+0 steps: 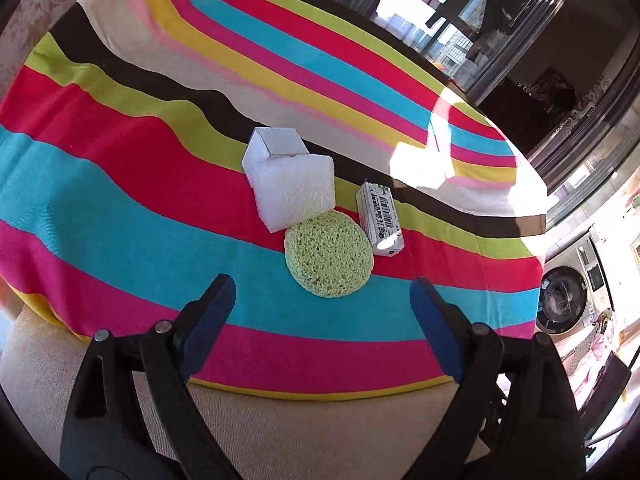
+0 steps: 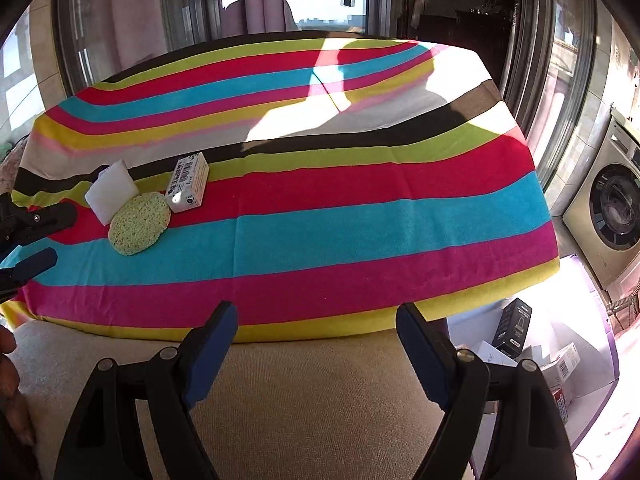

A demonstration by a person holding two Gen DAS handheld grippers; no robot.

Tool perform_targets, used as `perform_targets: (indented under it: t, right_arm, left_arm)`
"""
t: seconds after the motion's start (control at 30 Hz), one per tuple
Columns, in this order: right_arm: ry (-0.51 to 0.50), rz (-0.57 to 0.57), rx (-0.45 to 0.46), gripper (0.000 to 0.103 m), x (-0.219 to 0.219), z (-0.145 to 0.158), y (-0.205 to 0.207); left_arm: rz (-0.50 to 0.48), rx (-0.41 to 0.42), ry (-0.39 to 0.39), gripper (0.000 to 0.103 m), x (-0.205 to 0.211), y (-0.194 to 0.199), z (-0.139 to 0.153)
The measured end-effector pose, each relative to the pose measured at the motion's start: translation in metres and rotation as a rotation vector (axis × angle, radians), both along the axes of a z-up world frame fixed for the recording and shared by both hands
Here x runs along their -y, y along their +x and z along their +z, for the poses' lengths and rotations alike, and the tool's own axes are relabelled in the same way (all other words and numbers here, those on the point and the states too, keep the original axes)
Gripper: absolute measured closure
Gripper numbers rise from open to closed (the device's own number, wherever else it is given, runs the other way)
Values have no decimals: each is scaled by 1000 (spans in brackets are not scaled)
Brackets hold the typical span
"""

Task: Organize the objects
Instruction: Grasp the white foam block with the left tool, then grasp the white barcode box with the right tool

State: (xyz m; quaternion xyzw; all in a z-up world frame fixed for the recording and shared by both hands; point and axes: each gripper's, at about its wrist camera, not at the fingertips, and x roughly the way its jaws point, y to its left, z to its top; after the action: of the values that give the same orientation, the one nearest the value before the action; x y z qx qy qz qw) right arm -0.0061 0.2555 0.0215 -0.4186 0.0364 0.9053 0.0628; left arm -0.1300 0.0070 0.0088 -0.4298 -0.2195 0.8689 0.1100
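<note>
A round green sponge (image 1: 329, 255) lies on the striped cloth (image 1: 120, 208), touching a white foam block (image 1: 294, 190) behind it. A small white box (image 1: 276, 144) sits behind the foam. A grey barcode box (image 1: 379, 214) lies right of the sponge. My left gripper (image 1: 322, 300) is open and empty, just in front of the sponge. My right gripper (image 2: 316, 322) is open and empty at the cloth's near edge, far right of the group. The right wrist view shows the sponge (image 2: 138, 224), foam (image 2: 112, 192), barcode box (image 2: 188, 182) and the left gripper (image 2: 30, 236).
The cloth (image 2: 360, 208) covers a beige cushioned surface (image 2: 320, 392). A washing machine (image 2: 612, 204) stands at the right. Below the right edge, several boxes (image 2: 516, 332) lie on the floor. Windows and glass doors stand behind.
</note>
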Motion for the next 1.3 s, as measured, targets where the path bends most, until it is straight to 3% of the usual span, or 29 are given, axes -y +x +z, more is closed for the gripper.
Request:
perform_targets:
  t: [0.23,0.5,0.53,0.57,0.63,0.7,0.77,1.0,1.13,1.3]
  right_arm:
    - [23,15,-11,21,20,-1,-22]
    - [11,24,-38,21,25,0,-33]
    - [10,25,-45,21,26,0,-35]
    - [8,25,-52,21,26,1,-37]
    - [1,27,-64,21,28,3,-41]
    - [-10,28,-79,21,30,4,-47]
    - [-20,33,-91,21,35,4,-55]
    - [-20,73,-134,21,59,1,-87]
    - [-7,101,-179,21,73,3,-102]
    - [12,126,-173,21,84,-5,-130]
  left_arm:
    - [120,53,7,10,0,-43,-14]
    - [190,95,-108,9,-17,-83,-29]
    - [178,95,-110,10,-17,-86,-31]
    - [160,86,-120,20,-18,-87,-33]
    - [138,77,-112,33,-17,-83,-37]
    - [143,49,-85,37,-12,-76,-37]
    - [142,20,-53,38,-6,-66,-37]
    - [160,-56,-71,38,5,-35,-28]
    - [185,-55,-71,38,8,-36,-30]
    - [212,-49,-107,38,10,-38,-30]
